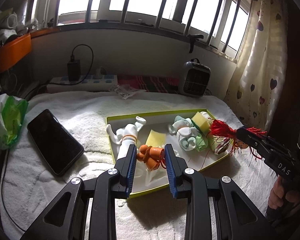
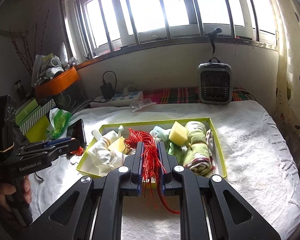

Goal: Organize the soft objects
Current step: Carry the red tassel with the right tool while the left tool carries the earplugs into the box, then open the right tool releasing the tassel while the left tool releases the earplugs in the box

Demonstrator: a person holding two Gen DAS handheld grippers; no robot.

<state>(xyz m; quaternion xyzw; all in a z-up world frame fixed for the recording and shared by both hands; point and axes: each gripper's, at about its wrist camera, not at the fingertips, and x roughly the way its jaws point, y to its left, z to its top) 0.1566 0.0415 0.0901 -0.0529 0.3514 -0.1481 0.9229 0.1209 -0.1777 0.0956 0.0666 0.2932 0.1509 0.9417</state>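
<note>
Progress: I see most soft items in tray point(image 2: 220, 140) | left tongs point(image 1: 150, 154) part-open, gripping orange bundle point(image 1: 150, 158) above tray | right tongs point(image 2: 150, 152) clamped on red tassel point(image 2: 150, 156) | left: place both.

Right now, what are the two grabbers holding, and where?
The right hand-held gripper pinches the red tassel around its middle. The left hand-held gripper grips the bundle of orange pieces by its sides.

Bright barred window point(image 2: 170, 14) above a pale wall, heart-print curtain point(image 1: 258, 64) at its right, small heater point(image 2: 215, 84) below.
</note>
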